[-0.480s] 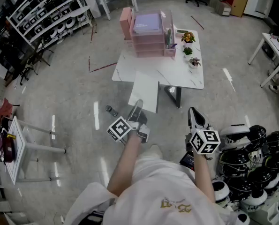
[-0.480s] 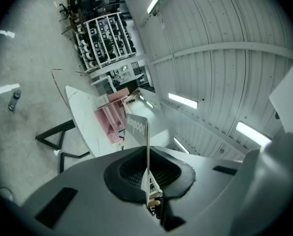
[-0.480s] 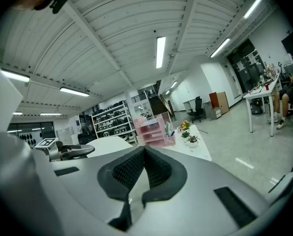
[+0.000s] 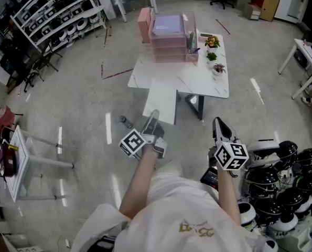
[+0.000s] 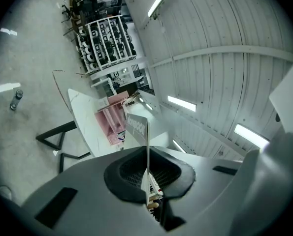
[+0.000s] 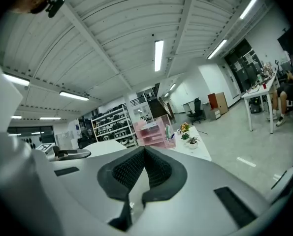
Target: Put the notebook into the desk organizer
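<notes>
In the head view a white notebook [image 4: 162,103] hangs over the floor, just in front of the white table [image 4: 200,85]. My left gripper [image 4: 153,117] is shut on the notebook's near edge. The left gripper view shows the notebook [image 5: 137,129] edge-on, clamped between the pads of the left gripper [image 5: 146,173]. The pink desk organizer [image 4: 169,38] stands at the table's far side, well beyond the notebook; it shows small as the organizer [image 5: 109,124] and the organizer [image 6: 153,134]. Off to the right my right gripper [image 4: 217,124] is shut and empty, and in its own view the right gripper [image 6: 144,154] has its pads together.
Small potted plants [image 4: 213,56] and a pen holder [image 4: 190,42] stand on the table beside the organizer. A dark bottle [image 4: 125,122] lies on the floor left of the notebook. Black-and-white helmets [image 4: 281,177] crowd the right; a small white table [image 4: 19,161] stands left, shelving [image 4: 51,20] far left.
Almost nothing: the head view has shifted slightly, so the table sits a touch further right. Both grippers keep their places and the notebook stays held.
</notes>
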The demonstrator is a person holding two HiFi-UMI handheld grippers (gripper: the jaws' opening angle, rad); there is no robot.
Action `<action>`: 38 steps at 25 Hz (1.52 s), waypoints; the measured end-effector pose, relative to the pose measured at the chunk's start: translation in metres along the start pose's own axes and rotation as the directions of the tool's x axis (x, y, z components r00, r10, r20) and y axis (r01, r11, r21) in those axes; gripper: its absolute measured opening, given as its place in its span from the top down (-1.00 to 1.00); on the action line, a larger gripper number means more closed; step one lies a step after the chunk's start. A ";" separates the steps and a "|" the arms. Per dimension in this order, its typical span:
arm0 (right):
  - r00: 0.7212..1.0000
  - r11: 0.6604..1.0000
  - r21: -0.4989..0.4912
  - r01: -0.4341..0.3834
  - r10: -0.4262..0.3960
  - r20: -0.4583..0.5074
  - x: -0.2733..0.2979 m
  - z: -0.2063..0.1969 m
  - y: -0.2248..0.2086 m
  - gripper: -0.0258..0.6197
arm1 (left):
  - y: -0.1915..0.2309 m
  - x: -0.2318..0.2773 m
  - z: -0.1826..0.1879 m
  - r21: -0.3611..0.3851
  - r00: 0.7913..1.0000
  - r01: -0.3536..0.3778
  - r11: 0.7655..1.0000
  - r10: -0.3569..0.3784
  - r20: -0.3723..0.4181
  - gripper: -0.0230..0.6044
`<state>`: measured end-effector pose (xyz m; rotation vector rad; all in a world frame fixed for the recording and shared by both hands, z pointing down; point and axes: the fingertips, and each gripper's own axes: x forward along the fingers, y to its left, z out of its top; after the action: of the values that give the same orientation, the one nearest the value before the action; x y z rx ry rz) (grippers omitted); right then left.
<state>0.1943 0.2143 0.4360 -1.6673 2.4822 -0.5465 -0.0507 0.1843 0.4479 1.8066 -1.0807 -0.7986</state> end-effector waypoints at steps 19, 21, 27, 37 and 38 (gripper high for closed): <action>0.997 0.997 0.032 0.072 -0.072 -0.013 0.087 0.012 -0.060 0.89 | 0.050 0.106 0.051 -0.106 0.998 0.025 0.994 -0.019 0.053 0.84; 0.995 0.995 0.035 0.095 -0.094 -0.027 0.116 0.013 -0.071 0.89 | 0.065 0.134 0.064 -0.139 0.998 0.027 0.990 -0.020 0.053 0.84; 0.989 0.990 0.018 0.140 -0.139 -0.053 0.205 0.033 -0.083 0.89 | 0.085 0.223 0.111 -0.236 0.995 0.096 0.967 -0.090 0.034 0.84; 0.978 0.983 0.013 0.184 -0.182 -0.103 0.300 0.028 -0.086 0.89 | 0.129 0.307 0.145 -0.368 0.992 0.110 0.923 -0.126 -0.019 0.84; 0.978 0.983 0.011 0.185 -0.183 -0.104 0.305 0.030 -0.086 0.89 | 0.134 0.311 0.148 -0.386 0.992 0.108 0.916 -0.122 -0.014 0.84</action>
<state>0.1572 -0.0999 0.4731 -1.9209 2.3938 -0.6911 -0.0912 -0.1816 0.4775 1.5509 -0.7348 -0.9692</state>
